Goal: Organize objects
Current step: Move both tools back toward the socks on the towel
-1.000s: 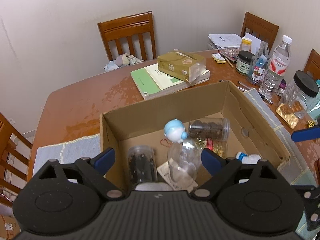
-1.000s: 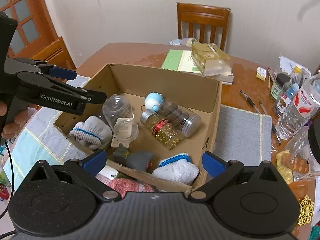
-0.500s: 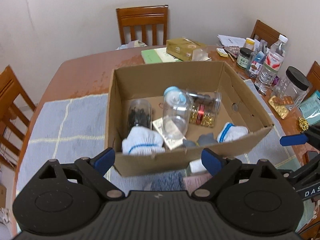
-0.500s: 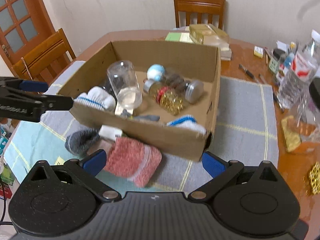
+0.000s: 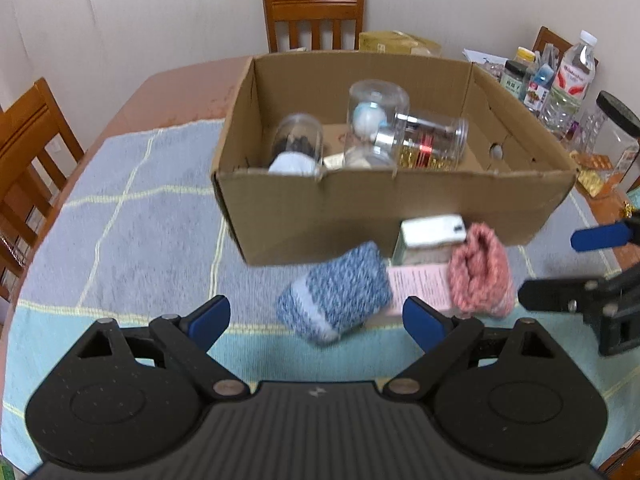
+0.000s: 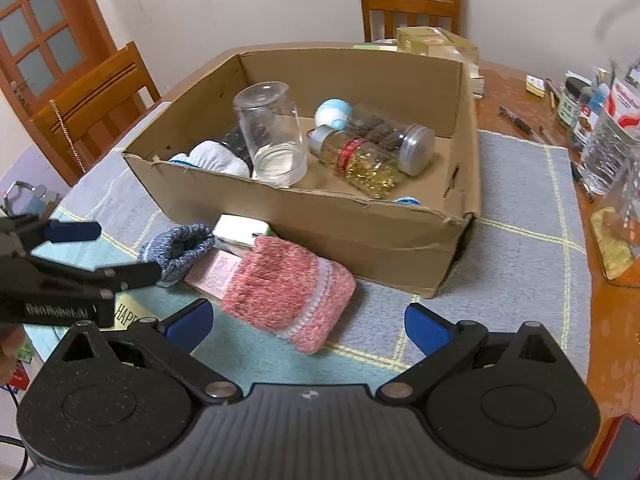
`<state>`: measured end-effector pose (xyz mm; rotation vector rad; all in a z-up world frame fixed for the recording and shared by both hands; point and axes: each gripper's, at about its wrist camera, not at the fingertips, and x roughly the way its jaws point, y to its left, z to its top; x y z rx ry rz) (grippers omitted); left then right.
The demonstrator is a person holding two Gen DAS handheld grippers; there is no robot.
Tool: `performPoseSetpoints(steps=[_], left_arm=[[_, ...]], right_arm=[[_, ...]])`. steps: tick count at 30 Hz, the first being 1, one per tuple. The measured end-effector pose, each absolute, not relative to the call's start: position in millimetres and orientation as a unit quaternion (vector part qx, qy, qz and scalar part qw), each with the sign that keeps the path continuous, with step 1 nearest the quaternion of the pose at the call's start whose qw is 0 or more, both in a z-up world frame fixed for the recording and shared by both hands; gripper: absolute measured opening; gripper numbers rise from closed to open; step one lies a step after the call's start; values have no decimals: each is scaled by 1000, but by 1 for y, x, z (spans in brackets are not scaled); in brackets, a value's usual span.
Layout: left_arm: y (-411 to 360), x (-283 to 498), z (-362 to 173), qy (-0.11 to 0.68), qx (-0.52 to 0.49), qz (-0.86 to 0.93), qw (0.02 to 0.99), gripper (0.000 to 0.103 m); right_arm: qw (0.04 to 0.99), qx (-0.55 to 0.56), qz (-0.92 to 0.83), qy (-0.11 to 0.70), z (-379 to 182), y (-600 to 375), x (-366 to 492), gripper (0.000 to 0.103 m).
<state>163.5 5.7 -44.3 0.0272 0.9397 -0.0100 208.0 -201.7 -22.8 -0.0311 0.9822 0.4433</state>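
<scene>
Both grippers have dropped from above the cardboard box (image 5: 392, 204) toward the bench, left gripper (image 5: 316, 316) fingers apart around the soft blue sock (image 5: 336, 292), best pinched mid-roll.

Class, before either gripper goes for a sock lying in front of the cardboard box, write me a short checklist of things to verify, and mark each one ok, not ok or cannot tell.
1. Left gripper jaws open and empty: ok.
2. Right gripper jaws open and empty: ok.
3. Blue sock lies between and just ahead of the left jaws, nothing on top of it: ok.
4. Pink sock lies ahead of the right jaws, top free: ok.
5. Pink sock clear of other things: not ok, it rests on a pink leaflet.
6. Room left in the cardboard box for socks: cannot tell; jars and white socks already fill much of the floor.
</scene>
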Motion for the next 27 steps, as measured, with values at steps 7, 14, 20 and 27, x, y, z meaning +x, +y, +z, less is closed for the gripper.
performPoseSetpoints(steps=[7,14,20,27], left_arm=[[15,157,-53,463,8,0,887,93],[30,152,-56,466,5,0,885,93],[40,151,-62,475,5,1,880,93],[36,155,-62,478,3,-9,879,93]], right_arm=[[856,-32,218,468,-28,-179,217,103],[851,-60,218,474,-42,-151,227,103],[854,-66,191,479,-56,-143,234,103],[859,-47,157,485,-54,-167,236,103]])
